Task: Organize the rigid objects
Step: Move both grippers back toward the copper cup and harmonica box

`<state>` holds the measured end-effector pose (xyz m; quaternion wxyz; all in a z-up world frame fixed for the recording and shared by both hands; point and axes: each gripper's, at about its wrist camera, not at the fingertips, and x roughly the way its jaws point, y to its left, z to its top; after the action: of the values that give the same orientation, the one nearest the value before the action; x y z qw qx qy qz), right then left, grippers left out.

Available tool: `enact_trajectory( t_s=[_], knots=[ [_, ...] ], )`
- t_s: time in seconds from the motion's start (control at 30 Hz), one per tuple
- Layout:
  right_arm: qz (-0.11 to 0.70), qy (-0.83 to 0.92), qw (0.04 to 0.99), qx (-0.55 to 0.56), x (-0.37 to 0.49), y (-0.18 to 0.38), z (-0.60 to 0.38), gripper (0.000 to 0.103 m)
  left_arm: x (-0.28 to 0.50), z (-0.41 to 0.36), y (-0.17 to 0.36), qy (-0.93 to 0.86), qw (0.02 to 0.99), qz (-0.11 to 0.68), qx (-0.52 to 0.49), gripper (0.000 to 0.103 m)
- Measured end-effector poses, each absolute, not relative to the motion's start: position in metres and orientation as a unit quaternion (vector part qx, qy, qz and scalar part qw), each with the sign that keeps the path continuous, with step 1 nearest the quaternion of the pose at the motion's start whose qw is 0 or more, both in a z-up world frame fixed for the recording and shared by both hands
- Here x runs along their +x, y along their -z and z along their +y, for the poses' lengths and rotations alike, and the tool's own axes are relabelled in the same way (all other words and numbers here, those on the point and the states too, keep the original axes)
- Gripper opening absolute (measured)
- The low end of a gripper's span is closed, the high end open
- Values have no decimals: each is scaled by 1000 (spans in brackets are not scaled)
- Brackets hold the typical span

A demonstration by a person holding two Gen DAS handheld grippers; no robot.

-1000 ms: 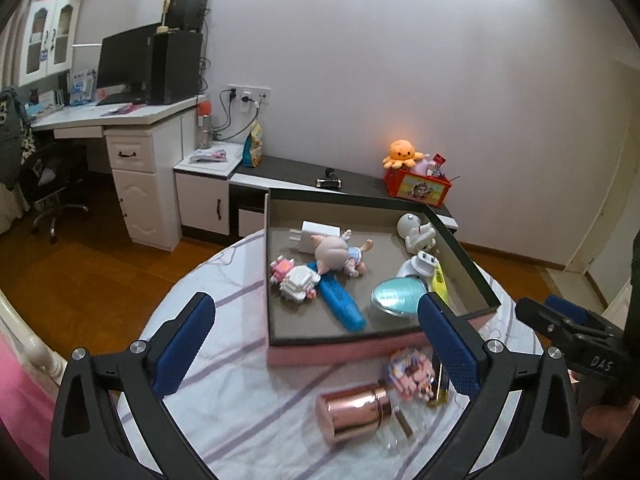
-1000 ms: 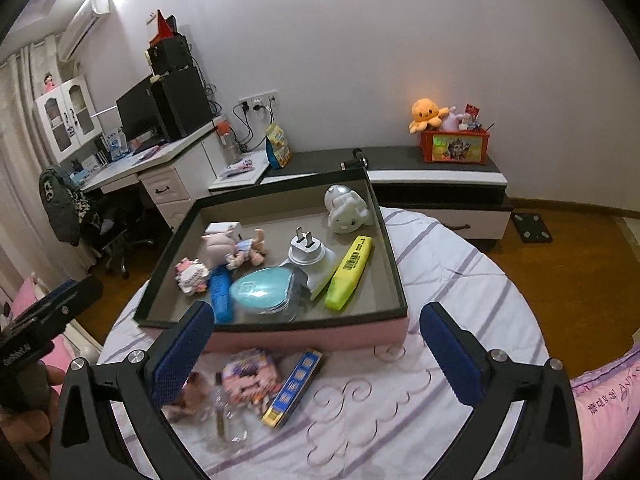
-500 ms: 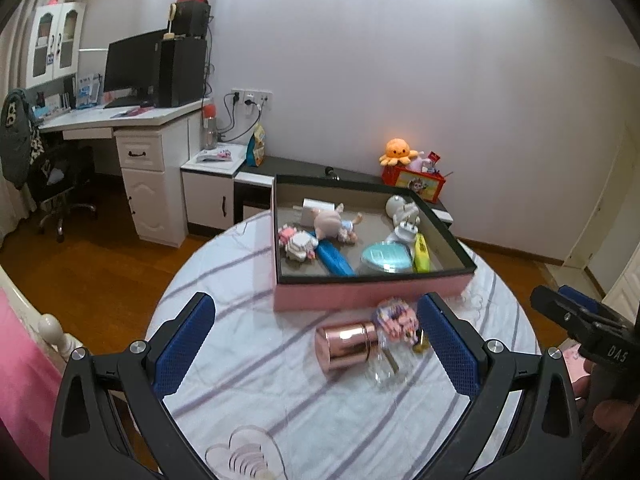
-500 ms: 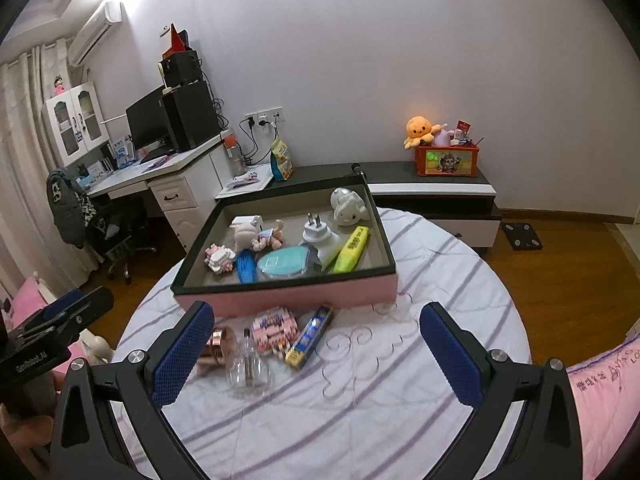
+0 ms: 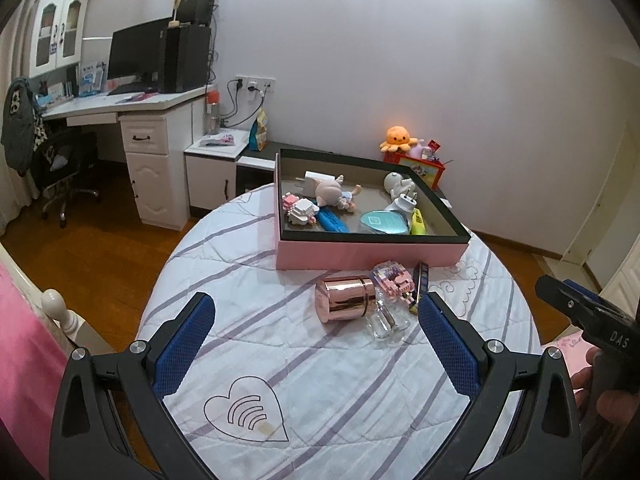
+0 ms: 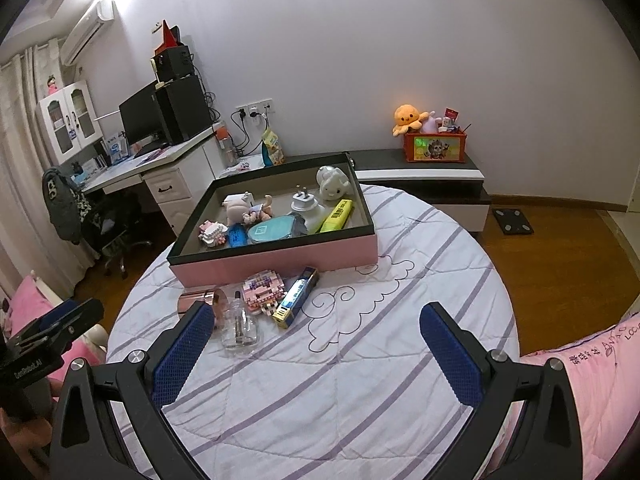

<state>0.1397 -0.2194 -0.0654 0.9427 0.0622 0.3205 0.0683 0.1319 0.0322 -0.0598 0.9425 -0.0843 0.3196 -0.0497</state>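
Note:
A pink box with a dark rim [image 5: 372,250] [image 6: 276,258] stands at the far side of the round table and holds several small toys, a plug, a teal case and a yellow highlighter [image 6: 338,216]. In front of it lie a rose-gold cylinder [image 5: 346,300], a clear glass bottle [image 6: 239,326], a pink brick figure [image 6: 264,292] and a blue-gold bar [image 6: 298,296]. My left gripper [image 5: 316,344] is open and empty, held back over the near table. My right gripper [image 6: 316,354] is open and empty, likewise near the front.
The table wears a white quilt with purple stripes [image 5: 320,392]. A white desk with monitor [image 5: 132,80] and a chair stand left. A low cabinet with a red box and orange plush [image 6: 434,140] stands behind. Pink bedding [image 6: 592,364] lies at the right.
Both grippers have pulled back and away from the box, so the table and the loose items in front of the box now show fully. Both stay open and empty.

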Motion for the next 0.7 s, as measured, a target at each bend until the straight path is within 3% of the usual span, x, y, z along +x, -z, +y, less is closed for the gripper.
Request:
enact_trajectory(
  t_s=[0.7],
  knots=[
    [350, -71, 932, 56, 161, 81, -217, 103, 157, 19, 80, 58, 931, 351, -78, 103]
  ],
)
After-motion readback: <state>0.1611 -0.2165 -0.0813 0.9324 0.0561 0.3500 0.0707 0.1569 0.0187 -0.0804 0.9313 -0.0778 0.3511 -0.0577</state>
